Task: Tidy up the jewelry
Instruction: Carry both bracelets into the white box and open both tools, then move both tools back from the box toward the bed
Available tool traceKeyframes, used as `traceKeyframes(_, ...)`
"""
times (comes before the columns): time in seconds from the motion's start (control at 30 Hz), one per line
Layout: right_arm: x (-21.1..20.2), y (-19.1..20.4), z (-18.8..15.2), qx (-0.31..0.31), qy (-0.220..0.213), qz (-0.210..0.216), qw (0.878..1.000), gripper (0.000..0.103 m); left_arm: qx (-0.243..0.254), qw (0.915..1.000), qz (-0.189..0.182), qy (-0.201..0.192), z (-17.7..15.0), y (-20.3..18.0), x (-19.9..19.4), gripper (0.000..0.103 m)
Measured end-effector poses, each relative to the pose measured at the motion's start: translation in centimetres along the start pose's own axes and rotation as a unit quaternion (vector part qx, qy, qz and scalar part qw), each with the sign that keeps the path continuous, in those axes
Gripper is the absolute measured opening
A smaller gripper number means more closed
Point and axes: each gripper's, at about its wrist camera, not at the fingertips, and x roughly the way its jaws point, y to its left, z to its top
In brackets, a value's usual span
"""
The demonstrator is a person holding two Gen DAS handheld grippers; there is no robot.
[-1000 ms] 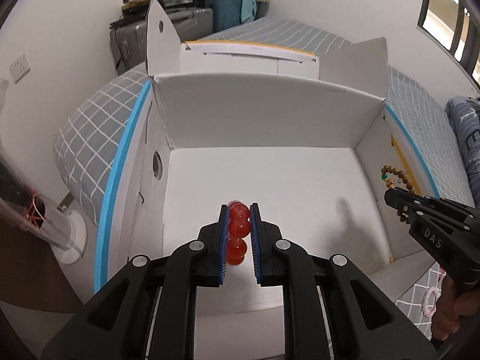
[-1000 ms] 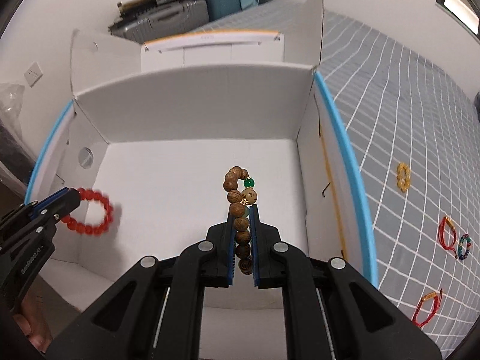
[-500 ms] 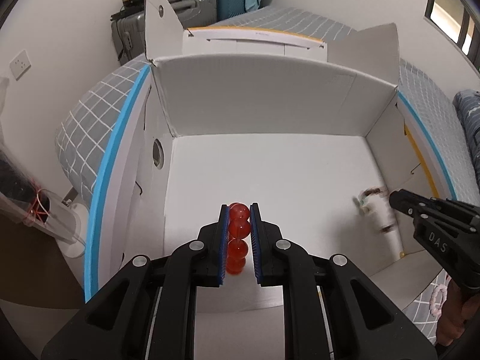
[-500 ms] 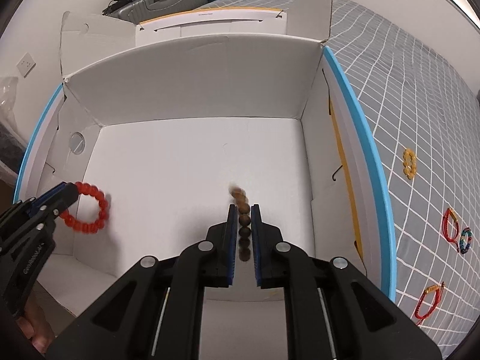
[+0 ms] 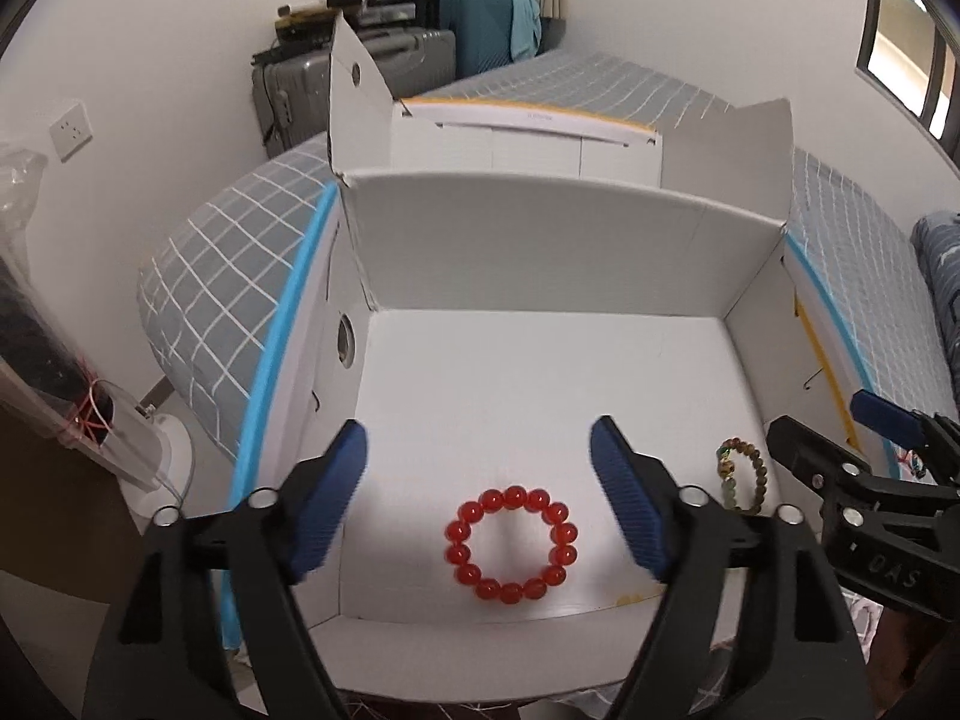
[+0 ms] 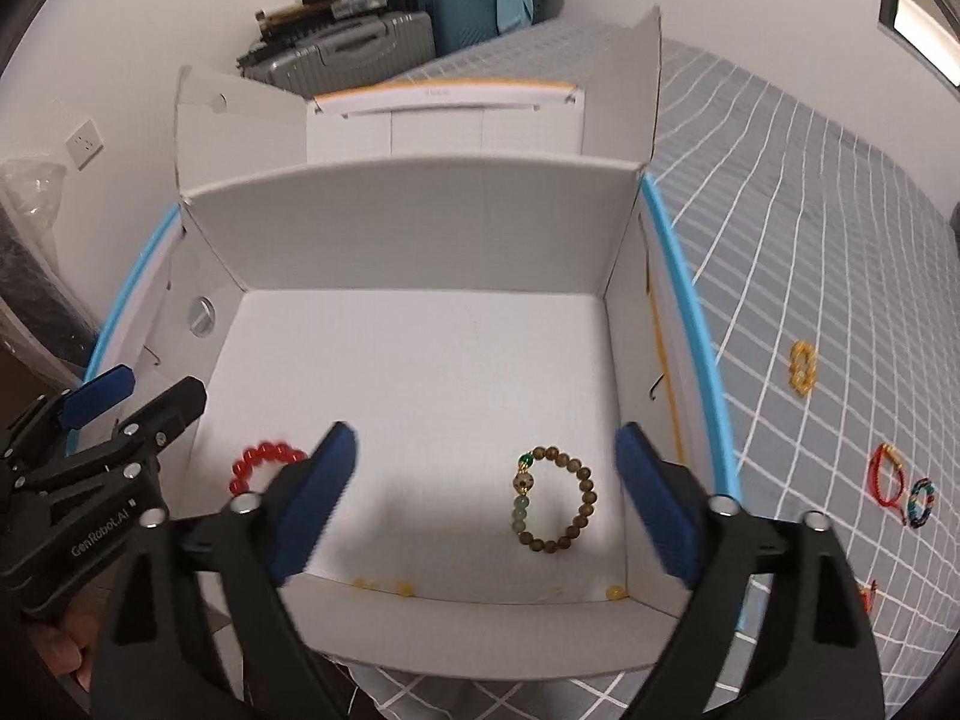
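Bracelets [image 5: 511, 543] loose in box [image 5: 540, 240]

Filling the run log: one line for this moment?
left gripper: open | right gripper: open | red bracelet: box floor | brown bracelet: box floor

The box [image 5: 540, 252] is white with a sky-blue edge stripe. One bracelet [image 5: 511, 543] is glossy red; the other [image 6: 555, 501] is brown beads with green ones. The fingers [image 5: 333, 504] are black with blue ribbed pads. The bed [image 6: 810, 210] is grey with a white grid. A suitcase [image 6: 462, 6] is teal.
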Motion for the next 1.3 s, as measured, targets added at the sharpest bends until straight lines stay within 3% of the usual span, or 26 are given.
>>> traceKeyframes(0.23,-2.0,-0.5,-0.1,0.000,-0.025,-0.007,1.000,0.095,0.004,0.9998,0.002,-0.021,-0.1,-0.4,-1.3,0.093)
traceKeyframes(0.63,-7.9,-4.7,-2.6,0.036,-0.073,-0.028,0.996,0.095,0.020,0.9984,-0.015,-0.051,-0.4,-3.3,-3.5,0.097)
traceKeyframes(1.0,-16.0,-14.6,-8.9,0.113,-0.120,-0.102,0.981,0.095,0.078,0.9908,-0.086,-0.069,-0.2,-12.6,-6.4,0.097)
traceKeyframes(1.3,-17.9,-22.2,-15.2,0.173,-0.111,-0.162,0.965,0.095,0.140,0.9777,-0.141,-0.068,-0.8,-22.4,-6.8,0.097)
